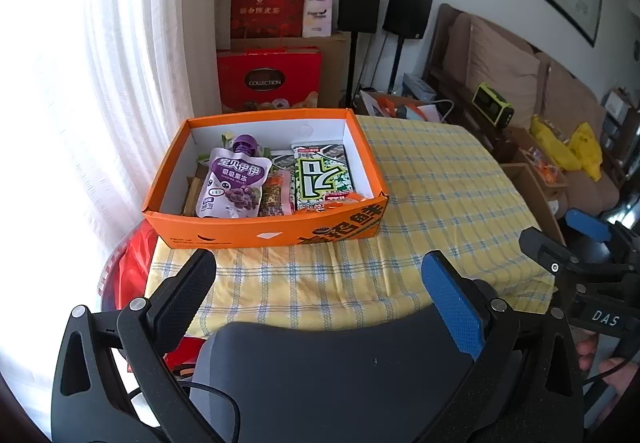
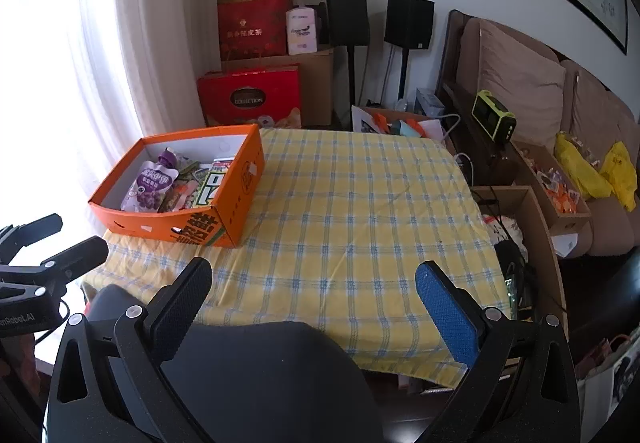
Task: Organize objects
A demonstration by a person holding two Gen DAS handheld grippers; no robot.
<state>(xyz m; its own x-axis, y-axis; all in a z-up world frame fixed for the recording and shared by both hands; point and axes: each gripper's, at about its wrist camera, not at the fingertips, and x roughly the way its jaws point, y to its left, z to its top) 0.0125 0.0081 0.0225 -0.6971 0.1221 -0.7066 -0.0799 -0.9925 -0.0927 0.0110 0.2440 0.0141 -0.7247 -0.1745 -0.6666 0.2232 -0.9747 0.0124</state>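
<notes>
Plainly one orange box, one purple pouch, two grippers, left gripper, right gripper, jaws released.

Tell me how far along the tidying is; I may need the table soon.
Mostly done, it seems: the purple jelly pouch, green snack pack and other packets sit inside the orange box. Left gripper and right gripper are open, holding nothing. No loose items show on the checked tablecloth.
</notes>
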